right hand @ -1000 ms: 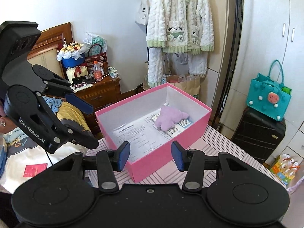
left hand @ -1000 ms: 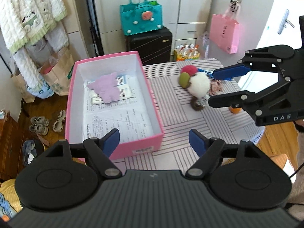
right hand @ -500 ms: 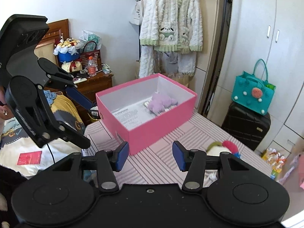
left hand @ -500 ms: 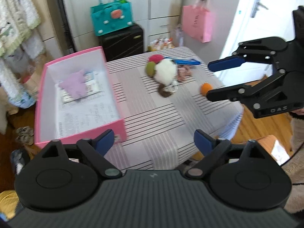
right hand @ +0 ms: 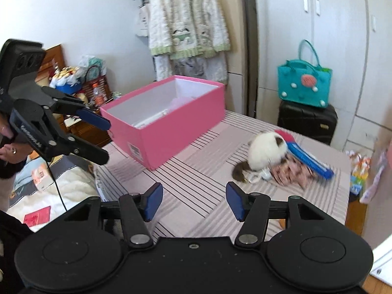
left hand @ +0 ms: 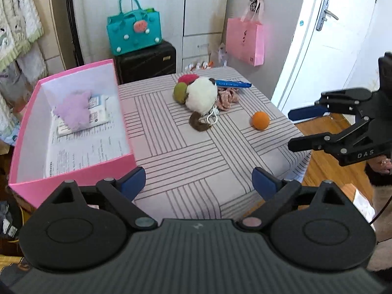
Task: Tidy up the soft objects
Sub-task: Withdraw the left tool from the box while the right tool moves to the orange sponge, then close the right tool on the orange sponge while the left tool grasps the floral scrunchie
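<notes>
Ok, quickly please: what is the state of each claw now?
Left claw: open, holding nothing.
Right claw: open, jaws have just been opening, nothing between them.

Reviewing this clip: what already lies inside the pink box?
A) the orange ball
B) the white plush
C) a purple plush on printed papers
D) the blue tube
C: the purple plush lies on papers inside the pink box, while the orange ball, white plush and blue tube are out on the striped table.
</notes>
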`<state>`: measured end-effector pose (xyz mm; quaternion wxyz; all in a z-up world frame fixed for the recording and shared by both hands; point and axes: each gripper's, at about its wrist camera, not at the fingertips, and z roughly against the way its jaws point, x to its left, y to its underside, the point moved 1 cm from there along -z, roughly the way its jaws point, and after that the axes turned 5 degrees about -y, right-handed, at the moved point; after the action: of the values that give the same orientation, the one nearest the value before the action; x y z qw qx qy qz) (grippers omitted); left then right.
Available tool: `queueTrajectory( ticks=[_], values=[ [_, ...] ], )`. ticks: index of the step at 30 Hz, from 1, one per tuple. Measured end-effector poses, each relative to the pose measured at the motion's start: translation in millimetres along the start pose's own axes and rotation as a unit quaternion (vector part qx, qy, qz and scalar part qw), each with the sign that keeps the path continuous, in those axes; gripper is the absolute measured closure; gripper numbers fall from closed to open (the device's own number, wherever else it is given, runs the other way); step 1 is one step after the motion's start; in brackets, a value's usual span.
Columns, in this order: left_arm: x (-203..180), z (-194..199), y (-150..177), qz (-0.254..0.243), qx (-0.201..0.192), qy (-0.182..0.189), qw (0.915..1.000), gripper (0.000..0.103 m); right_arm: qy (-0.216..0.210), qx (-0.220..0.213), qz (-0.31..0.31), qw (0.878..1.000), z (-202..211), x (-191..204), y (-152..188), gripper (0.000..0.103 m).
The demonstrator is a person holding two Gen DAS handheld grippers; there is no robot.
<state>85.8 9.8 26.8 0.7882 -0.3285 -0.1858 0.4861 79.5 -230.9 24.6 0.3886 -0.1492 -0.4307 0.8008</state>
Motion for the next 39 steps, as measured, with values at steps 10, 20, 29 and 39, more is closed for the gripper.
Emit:
queueTrajectory(
  ticks=[10, 20, 29, 39],
  values=[
    [-25.4, -35.2, -0.5, 0.016, -0.05, 0.017, 0.9985, 0.009, 0.04, -0.021, -0.037, 0.998, -7.8, -43.5, 53.5, 0.038],
    [-43.9, -91.7, -23.2, 0.023, -0.03, 0.034, 0.9987, 0.009, 0.063, -0.033, -0.031, 0.997, -21.8, -82.7, 69.6, 0.032],
    [-51.1, -137.4, -46.7, 0.041, -0.037, 0.033, 0.9979, 0.009, 0.063, -0.029, -0.063, 0.996, -41.3, -122.3, 69.1, 0.031],
    [-92.4, -170.8, -69.5, -0.005, -0.082, 0.021, 0.9964, 0.013, 0.082, -0.015, -0.047, 0.995, -66.8, -132.3, 82.1, 0.032]
  ],
)
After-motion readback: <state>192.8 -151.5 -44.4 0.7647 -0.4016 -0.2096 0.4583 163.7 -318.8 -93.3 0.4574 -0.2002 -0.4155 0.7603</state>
